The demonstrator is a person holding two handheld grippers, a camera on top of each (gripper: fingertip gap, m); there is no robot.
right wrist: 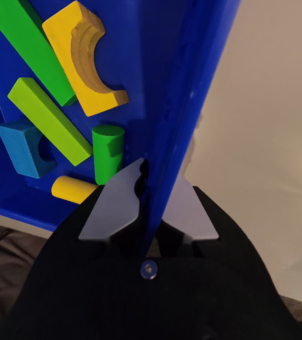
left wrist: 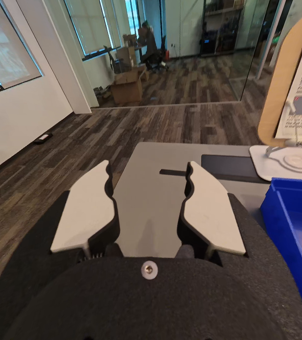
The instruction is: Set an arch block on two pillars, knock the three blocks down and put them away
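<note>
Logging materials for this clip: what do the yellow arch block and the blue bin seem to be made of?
The yellow arch block looks like painted wood: its curved cutout shows bare brownish grain. The blue bin looks like moulded plastic, smooth and slightly glossy, with a thin wall, which the right tongs grip. Neither is certain from looks alone.

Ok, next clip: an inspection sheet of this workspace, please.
Surface: grey tabletop, black mat at its far side.
Job's things: yellow wooden arch block, blue arch block, two green bars and green and yellow cylinders lie in the blue plastic bin.
Clutter: white stand base with an instruction sheet.
Grippers: left gripper open, empty; right gripper shut on the bin's wall.
Cables: nothing seen.
Surroundings: office floor, cardboard boxes, a seated person.
</note>
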